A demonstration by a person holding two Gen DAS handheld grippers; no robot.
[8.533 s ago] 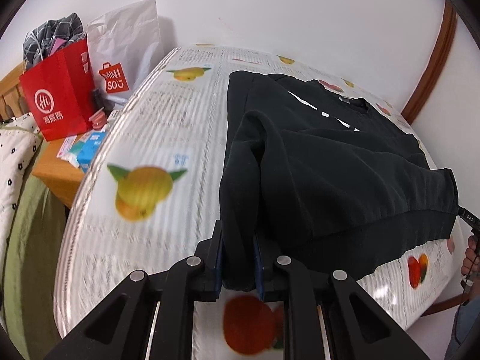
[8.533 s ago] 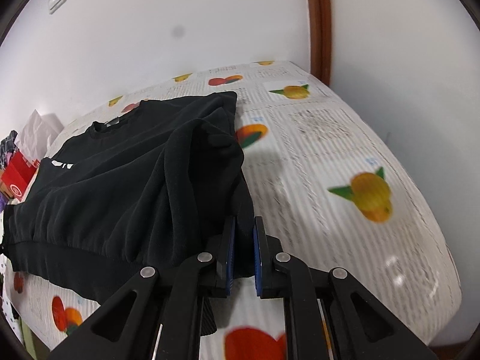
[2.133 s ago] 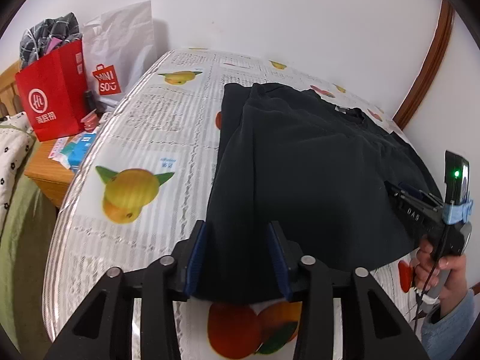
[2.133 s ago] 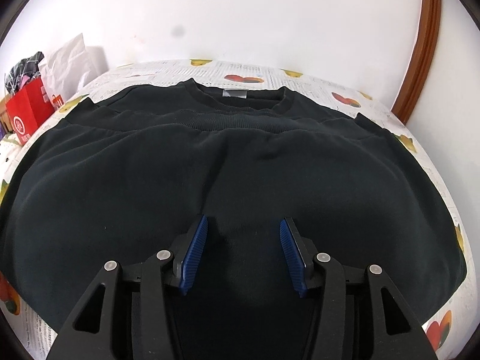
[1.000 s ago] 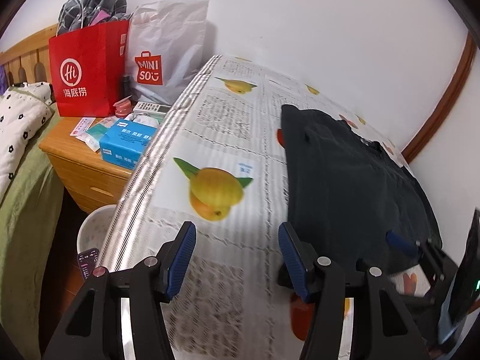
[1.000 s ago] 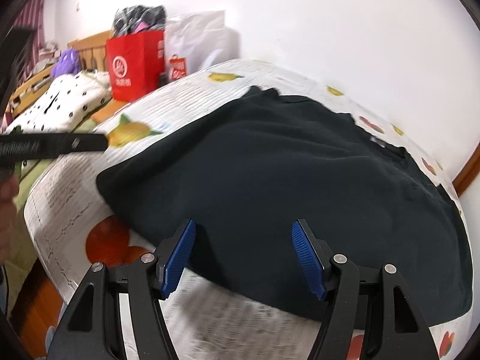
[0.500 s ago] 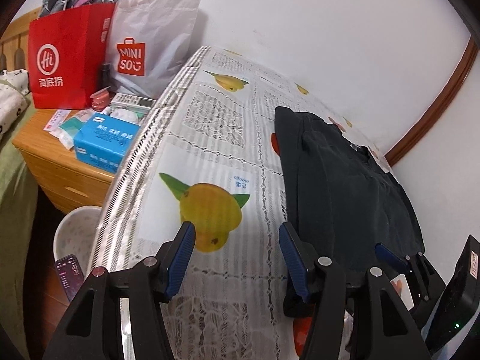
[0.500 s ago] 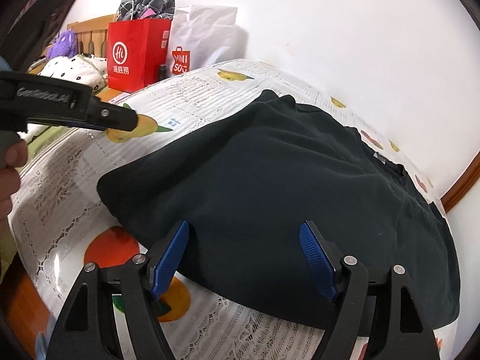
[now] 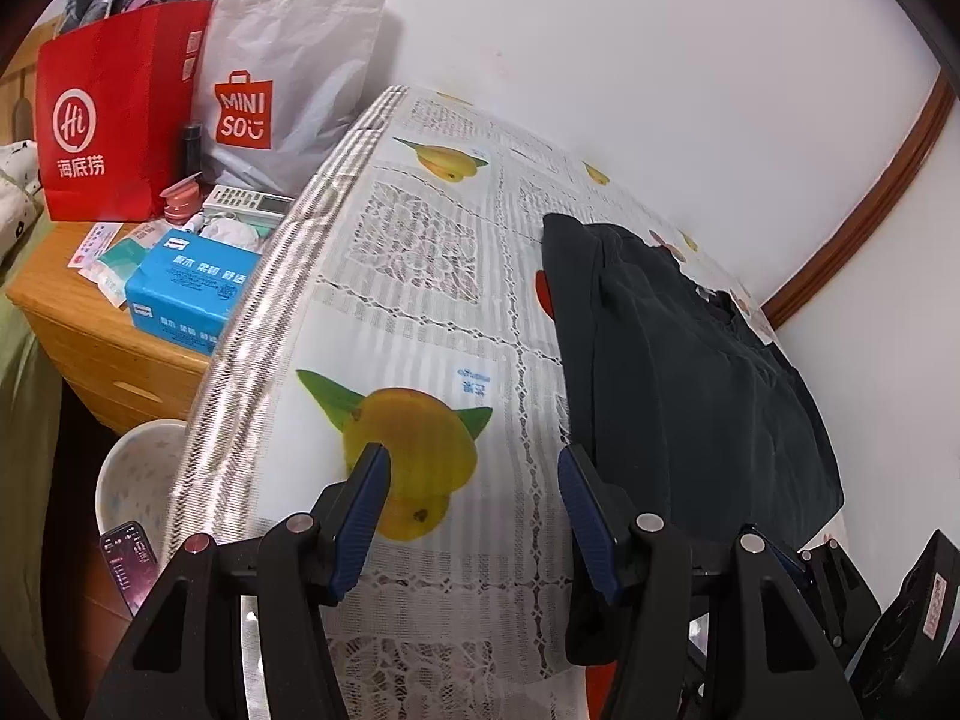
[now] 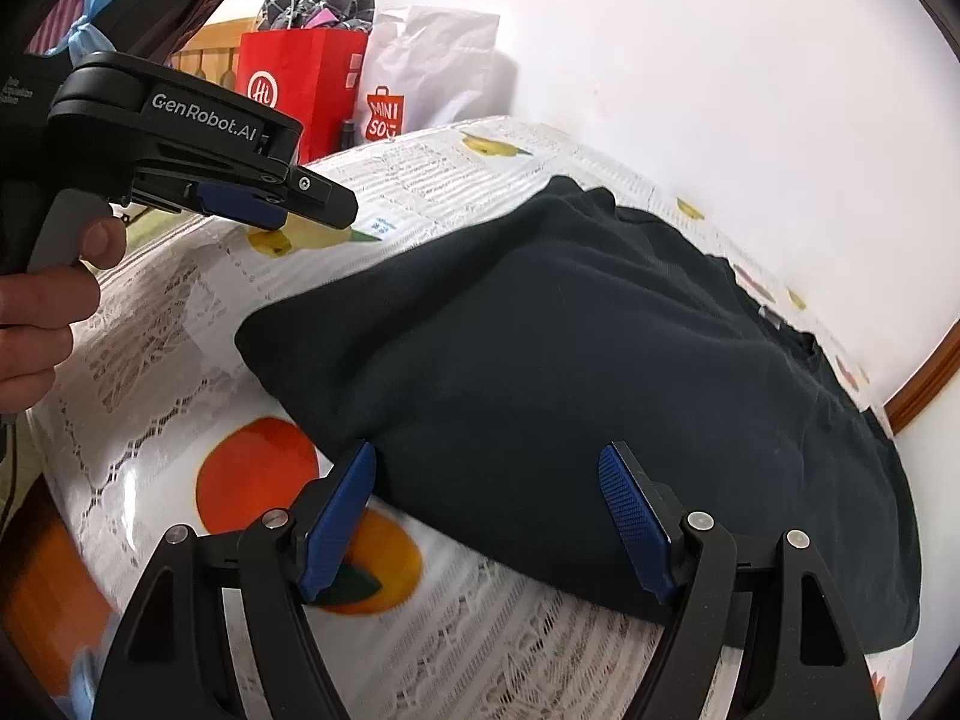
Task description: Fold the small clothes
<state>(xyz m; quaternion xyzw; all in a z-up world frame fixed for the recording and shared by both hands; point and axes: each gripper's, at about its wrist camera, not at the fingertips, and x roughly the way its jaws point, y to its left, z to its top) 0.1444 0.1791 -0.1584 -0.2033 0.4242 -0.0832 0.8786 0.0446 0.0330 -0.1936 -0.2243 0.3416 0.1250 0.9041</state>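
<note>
My right claw [image 10: 486, 516] hangs wide and empty at the bottom of its frame, the folded black sweatshirt [image 10: 600, 372] just above, long axis running lower left to upper right. My left claw [image 9: 474, 516] gapes empty too, sweatshirt [image 9: 678, 384] to its right on the tablecloth [image 9: 420, 276].

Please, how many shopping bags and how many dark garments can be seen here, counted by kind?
Shopping bags: 2, the red bag and the grey bag.
Dark garments: 1, the black sweatshirt on the table.
Total: 3.
</note>
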